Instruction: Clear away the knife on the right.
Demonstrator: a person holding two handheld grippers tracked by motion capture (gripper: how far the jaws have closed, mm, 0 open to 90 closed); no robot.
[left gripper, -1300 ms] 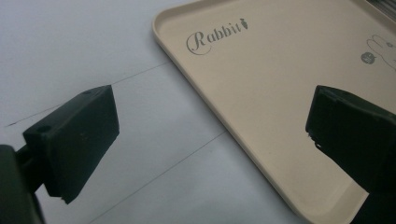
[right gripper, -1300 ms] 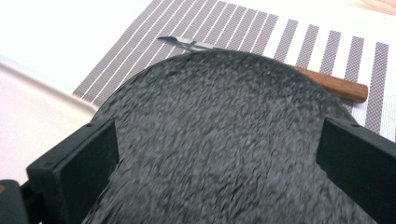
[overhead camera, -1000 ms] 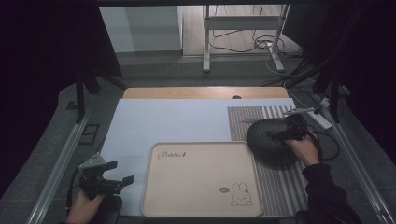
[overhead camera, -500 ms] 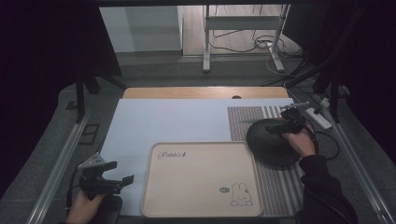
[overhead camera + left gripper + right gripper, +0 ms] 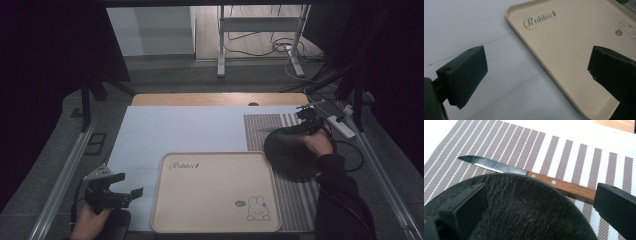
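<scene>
Overhead camera looking forward and down across the bench (image 5: 200,130); gripper cameras hovering close, sharing its tray (image 5: 215,192) and plate (image 5: 290,155).

The worktop (image 5: 190,127) is pale, almost white, with a strip of bare wood (image 5: 200,99) along its far edge. Metal rails (image 5: 62,175) run down both sides, over grey carpet (image 5: 35,190). Beyond it the floor (image 5: 250,45) is light wood, where a white metal stand (image 5: 220,40) rises among loose cables (image 5: 260,47). A white wall panel (image 5: 150,30) stands behind on the left. Black curtains (image 5: 45,60) hang on both sides, and the room is dim.
</scene>
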